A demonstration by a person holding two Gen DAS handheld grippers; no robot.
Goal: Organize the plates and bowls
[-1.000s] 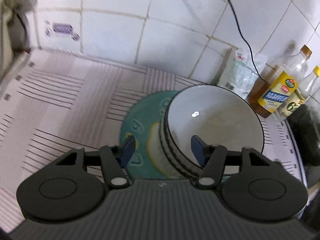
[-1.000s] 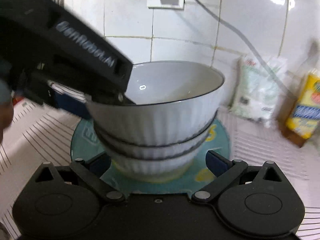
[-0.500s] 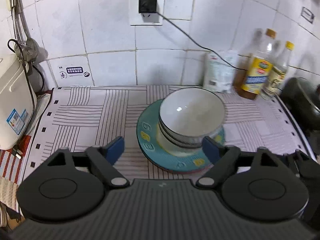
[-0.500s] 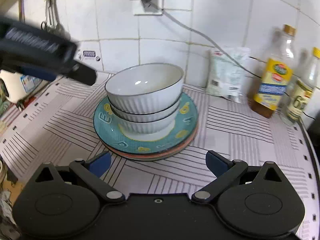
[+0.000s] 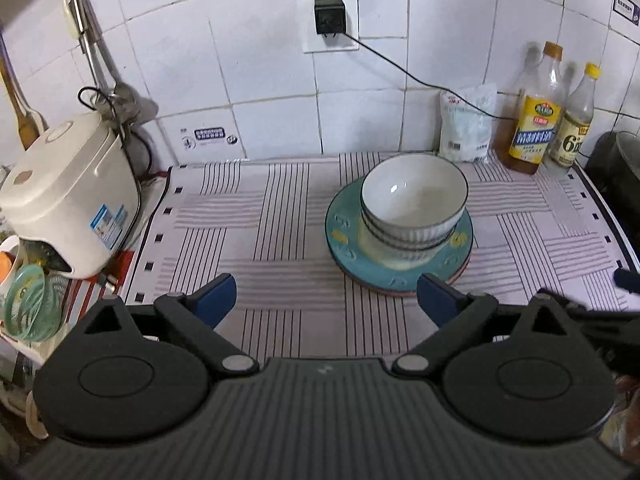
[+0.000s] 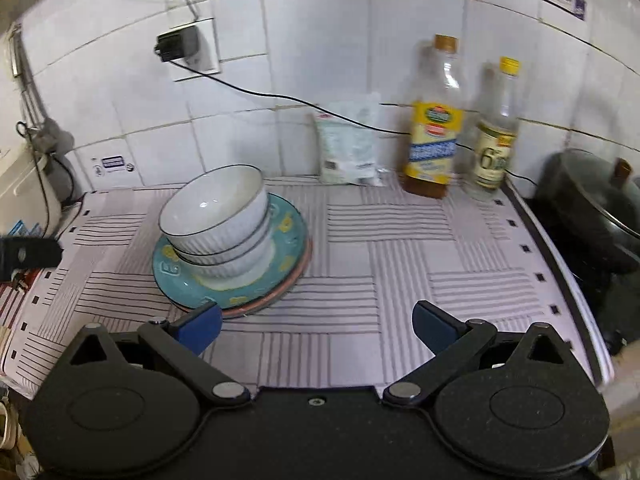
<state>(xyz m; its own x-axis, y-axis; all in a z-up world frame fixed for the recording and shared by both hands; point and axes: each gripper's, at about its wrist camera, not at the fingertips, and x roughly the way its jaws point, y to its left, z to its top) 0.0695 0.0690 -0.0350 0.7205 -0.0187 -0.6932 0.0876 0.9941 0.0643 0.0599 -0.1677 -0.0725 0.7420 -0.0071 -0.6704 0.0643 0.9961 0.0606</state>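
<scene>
Three white ribbed bowls point(image 5: 414, 210) point(image 6: 218, 222) are nested and stand on a teal plate point(image 5: 348, 256) point(image 6: 288, 236), which lies on a pink plate point(image 6: 307, 254) on the striped cloth. My left gripper point(image 5: 326, 300) hovers well in front of the stack; its jaws are opening wide with nothing between them. My right gripper point(image 6: 316, 326) is open and empty, back from the stack and to its right. Part of the left gripper shows at the left edge of the right wrist view.
A white rice cooker point(image 5: 68, 200) stands at the left. A salt bag point(image 5: 466, 126), two bottles point(image 5: 536, 120) point(image 6: 494, 136) and a plugged-in cable line the tiled wall. A black wok with lid point(image 6: 596, 208) sits at the right.
Both grippers have drawn back and up from the bowl stack. The left gripper's jaws, which flanked the top bowl's rim, have spread wide. The right wrist has rolled.
</scene>
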